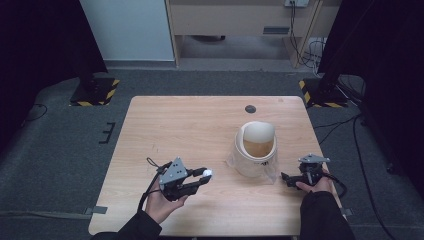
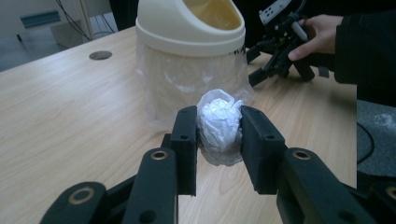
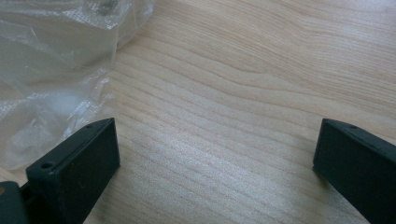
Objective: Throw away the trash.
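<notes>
The left gripper (image 2: 218, 135) pinches a crumpled white paper ball (image 2: 219, 125) between its two black jaws, and the ball sits snug in the middle. In the high view the left gripper (image 1: 200, 176) is low over the worktop (image 1: 175, 125), just to the left of the little cream bin (image 1: 256, 148), and the paper ball (image 1: 207, 174) is a small white dot at its tip. The bin stands upright on the right side of the worktop. It has a clear plastic bag (image 2: 187, 84) inside that hangs out under its top ring, and the slanted hole on top is open. The ball is near the bin but not in it yet. The right gripper (image 1: 285, 178) rests on the worktop just to the right of the bin, and its jaws are spread wide with nothing between them. In the right gripper view you can see bare wood and a bit of the plastic bag (image 3: 56, 70) beside one jaw. So the picking up looks done. What is left, I think, is to lift the ball up over the bin's hole and let it drop in. The hole is higher than the ball is now, so the gripper must go up first.
</notes>
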